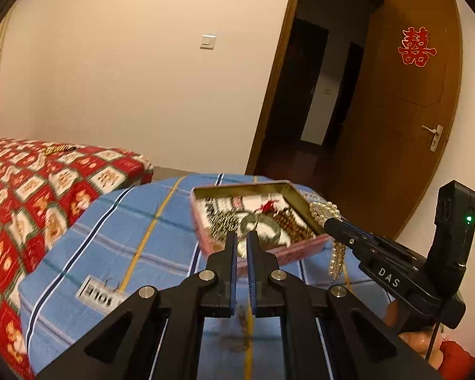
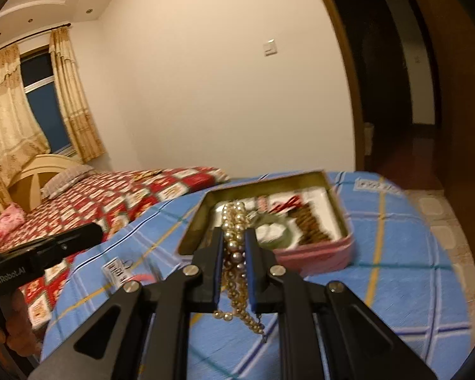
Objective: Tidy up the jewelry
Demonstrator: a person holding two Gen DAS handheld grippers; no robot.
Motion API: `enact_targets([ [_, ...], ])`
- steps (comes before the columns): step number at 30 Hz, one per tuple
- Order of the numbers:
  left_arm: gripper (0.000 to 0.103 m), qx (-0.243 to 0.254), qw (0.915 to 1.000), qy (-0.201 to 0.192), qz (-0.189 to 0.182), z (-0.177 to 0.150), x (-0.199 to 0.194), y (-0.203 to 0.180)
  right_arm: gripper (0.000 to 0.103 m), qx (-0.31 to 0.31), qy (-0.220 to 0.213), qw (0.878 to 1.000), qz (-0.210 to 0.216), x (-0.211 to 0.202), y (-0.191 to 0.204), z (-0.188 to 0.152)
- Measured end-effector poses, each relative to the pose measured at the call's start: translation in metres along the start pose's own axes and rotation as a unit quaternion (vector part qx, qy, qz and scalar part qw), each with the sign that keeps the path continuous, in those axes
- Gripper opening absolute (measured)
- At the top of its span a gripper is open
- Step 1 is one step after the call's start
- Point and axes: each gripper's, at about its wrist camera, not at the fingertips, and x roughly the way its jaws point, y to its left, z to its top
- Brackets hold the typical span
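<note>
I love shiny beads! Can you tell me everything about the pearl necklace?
The pearl necklace is a bunch of round, glossy cream-gold beads in several strands. The right claw is shut on it, pinching the bundle between its blue-lined fingers. Loops hang loose below the fingers, and a small clasp dangles at the lowest end. The top of the bundle sits at the near edge of the open pink tin, which rests on a blue plaid cloth. In the left wrist view it drapes beside the tin's corner.
</note>
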Motion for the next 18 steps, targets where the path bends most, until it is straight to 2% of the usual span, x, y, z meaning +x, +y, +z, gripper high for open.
enact_targets([
  [5,0.005,0.027,0.9996,-0.001,0.002,0.025,0.024,-0.013,0.015,0.017,-0.002,1.0,-0.026,0.018,-0.03,0.025],
  [9,0.005,0.045,0.9986,0.028,-0.001,0.023,0.033,-0.012,0.015,0.037,0.004,0.999,-0.024,0.032,-0.045,0.035],
  [10,0.009,0.051,0.9978,0.041,-0.008,0.016,0.033,-0.012,0.015,0.039,0.003,0.999,-0.024,0.032,-0.048,0.034],
  [11,0.018,0.056,0.9967,0.057,-0.012,0.008,0.033,-0.012,0.015,0.042,0.001,0.999,-0.025,0.033,-0.049,0.032],
  [13,0.079,0.066,0.9941,0.086,0.005,-0.013,0.035,-0.013,0.015,0.043,0.003,0.999,-0.026,0.034,-0.05,0.027],
  [14,0.084,0.073,0.993,0.091,0.018,-0.022,0.036,-0.014,0.015,0.044,0.005,0.999,-0.024,0.035,-0.051,0.026],
  [16,0.085,0.09,0.9885,0.111,0.048,-0.041,0.045,-0.016,0.015,0.05,0.009,0.999,-0.018,0.036,-0.052,0.025],
  [18,0.085,0.086,0.9853,0.139,0.051,-0.054,0.058,-0.014,0.015,0.051,0.006,0.999,-0.013,0.034,-0.052,0.026],
])
